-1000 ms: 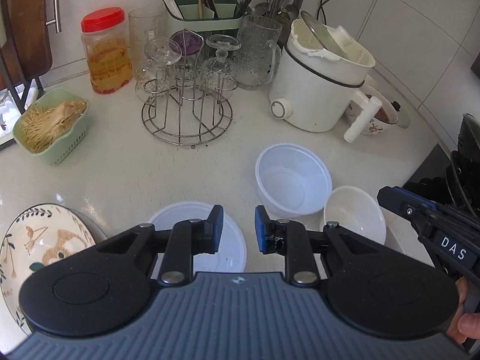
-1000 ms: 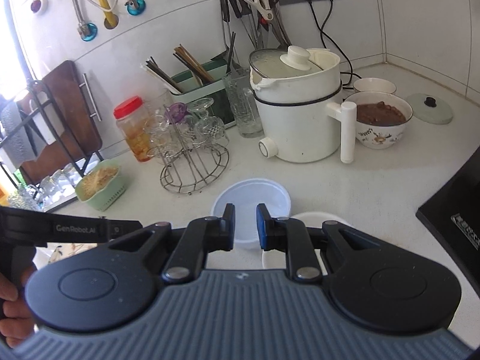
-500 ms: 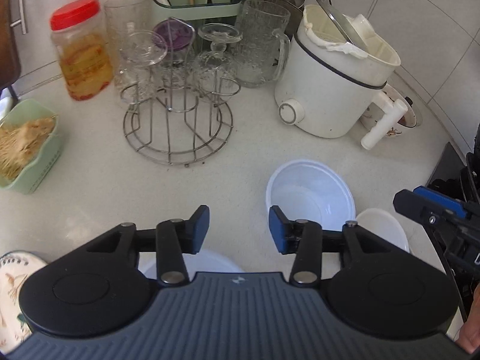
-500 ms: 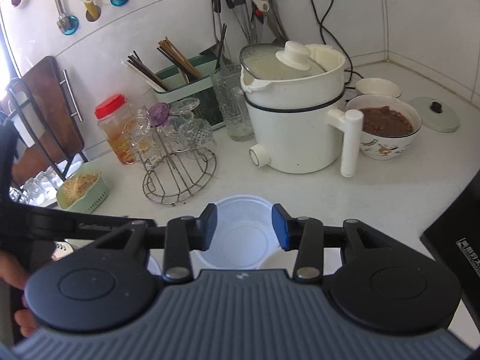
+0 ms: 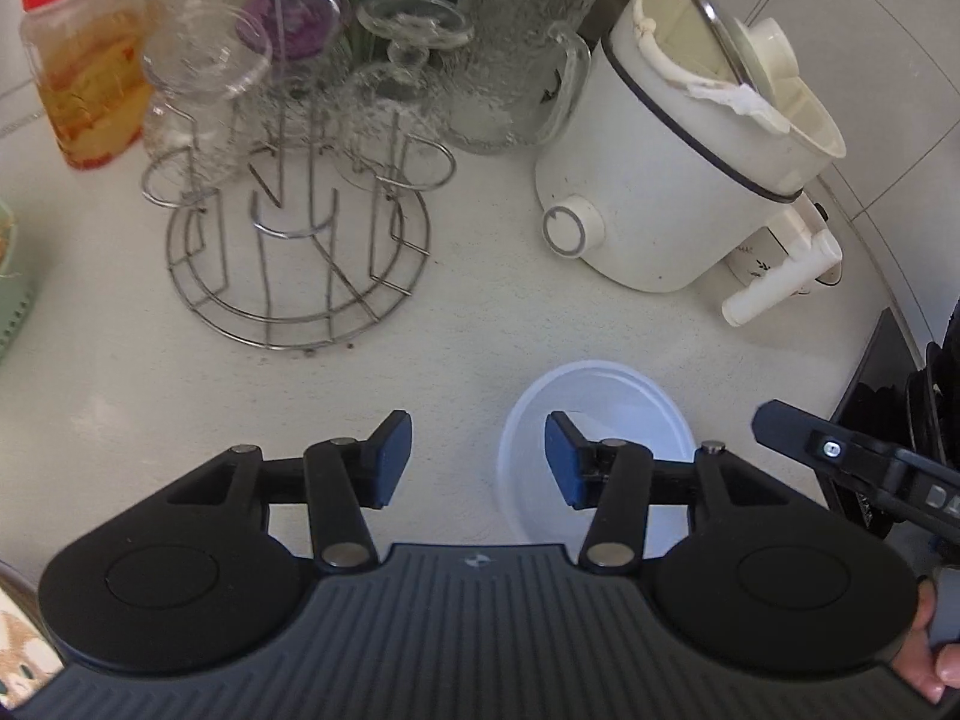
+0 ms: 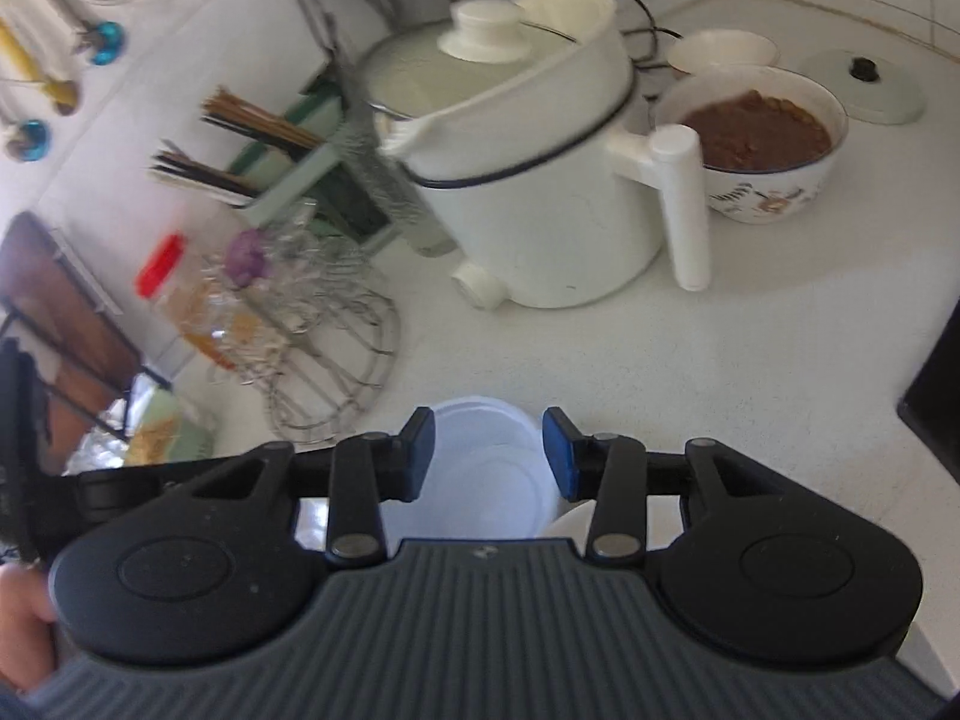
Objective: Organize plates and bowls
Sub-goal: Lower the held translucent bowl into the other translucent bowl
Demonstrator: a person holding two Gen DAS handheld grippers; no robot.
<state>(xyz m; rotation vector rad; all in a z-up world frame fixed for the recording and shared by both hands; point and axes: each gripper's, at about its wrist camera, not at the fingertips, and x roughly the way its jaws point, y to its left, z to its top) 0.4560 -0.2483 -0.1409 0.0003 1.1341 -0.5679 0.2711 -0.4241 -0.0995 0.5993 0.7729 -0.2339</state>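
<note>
**Both grippers wide over the white plastic bowl**

On the near counter (image 5: 480, 348), the white plastic bowl (image 5: 606, 402) sits upright, mouth up, nothing visible in it. It's round, so no long axis to call. Left gripper (image 5: 478, 459) jaws are spread wide, holding nothing; its right fingertip sits over the bowl's near-left rim area, its left one over bare counter. Contact can't be told.

Right gripper (image 6: 486, 450) also wide apart, empty. The bowl (image 6: 480, 468) shows between its fingertips, partly hidden by the gripper body. A second white bowl (image 6: 567, 525) peeks out just right of it, touching or nearly so, mostly covered.

Containers further out:
- white electric pot (image 5: 672, 180) far right, lid tilted in its mouth in the left view; contents not visible
- patterned bowl (image 6: 774, 144) right of the pot, holding brown food; a small white bowl (image 6: 723, 51) behind it, and a lid (image 6: 864, 87) lying flat beside it
- red-capped jar (image 5: 84, 66) far left, with yellow-orange contents
- wire rack (image 5: 300, 252) holding upturned glasses, glass mug (image 5: 516, 60) behind it
- green utensil caddy (image 6: 288, 174) with chopsticks
- patterned plate edge (image 5: 21, 648) at the near-left corner

Right-view frame is motion-blurred on the left side.
</note>
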